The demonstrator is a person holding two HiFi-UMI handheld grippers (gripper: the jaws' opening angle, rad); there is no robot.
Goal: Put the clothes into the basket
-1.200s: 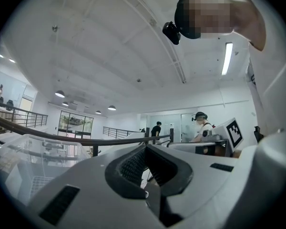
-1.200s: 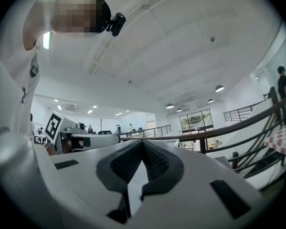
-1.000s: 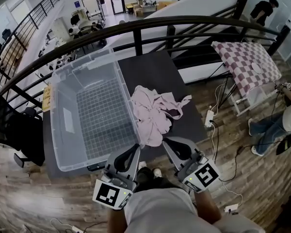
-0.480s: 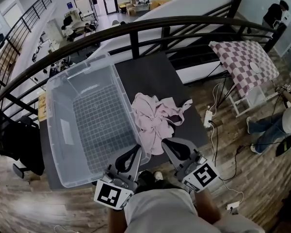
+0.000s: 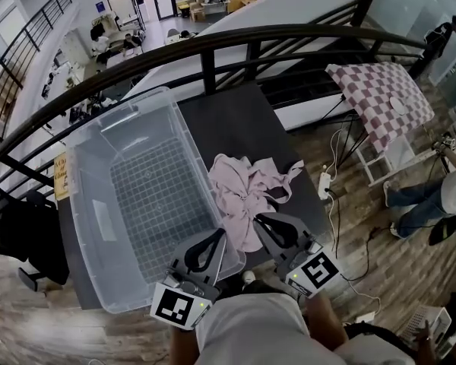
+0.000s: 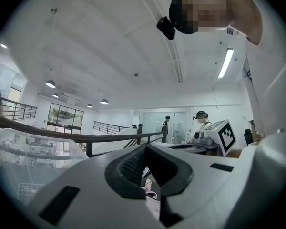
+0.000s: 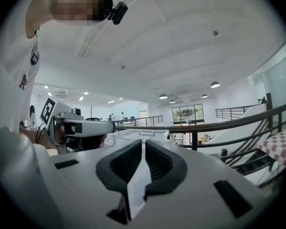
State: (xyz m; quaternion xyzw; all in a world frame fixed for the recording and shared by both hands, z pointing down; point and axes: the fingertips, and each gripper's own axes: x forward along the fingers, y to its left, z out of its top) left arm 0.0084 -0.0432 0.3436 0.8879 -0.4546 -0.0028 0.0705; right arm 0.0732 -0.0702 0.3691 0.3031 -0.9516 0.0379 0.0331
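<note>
Table (image 5: 235, 120) with basket (image 5: 120, 106), railing (image 5: 213, 46), wood floor (image 5: 38, 333)

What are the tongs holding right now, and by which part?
Nothing is held. The left tongs and the right tongs are both shut and empty; the pink garment lies loose on the dark table.

A clear plastic basket (image 5: 87, 196) stands upright and open-topped, with a grid-patterned floor. Just right of the basket lie the clothes (image 5: 242, 192): a crumpled heap of pale pink fabric, thin strips trailing rightward, its left edge seemingly touching the basket's wall.
</note>
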